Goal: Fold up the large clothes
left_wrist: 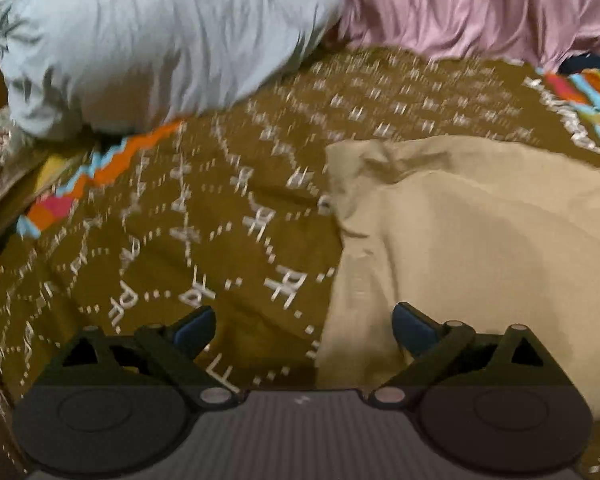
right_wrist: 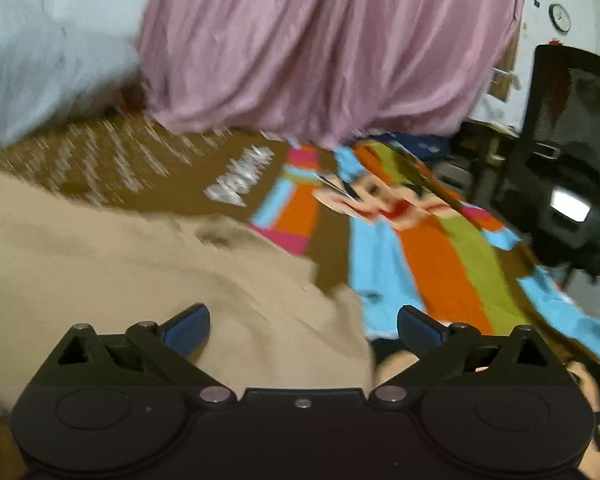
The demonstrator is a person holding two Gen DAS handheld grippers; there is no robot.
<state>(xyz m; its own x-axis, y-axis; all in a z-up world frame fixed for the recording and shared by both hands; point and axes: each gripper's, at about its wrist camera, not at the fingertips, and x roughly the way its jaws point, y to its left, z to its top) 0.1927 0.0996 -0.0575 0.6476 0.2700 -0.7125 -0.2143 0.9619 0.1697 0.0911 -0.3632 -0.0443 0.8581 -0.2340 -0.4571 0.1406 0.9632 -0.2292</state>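
The tan garment [left_wrist: 480, 248] lies rumpled on the bed; which way its long axis runs cannot be told, as both views cut it off. It rests on a brown patterned bedspread [left_wrist: 204, 216] with bright striped borders. A pale blue pillow [left_wrist: 148, 40] and pink curtain [right_wrist: 320, 48] stand behind; a black chair [right_wrist: 572, 152] sits beside the bed. The cloth is plain and creased. The left gripper [left_wrist: 304, 330] and right gripper [right_wrist: 304, 328] both stand spread wide, holding nothing.
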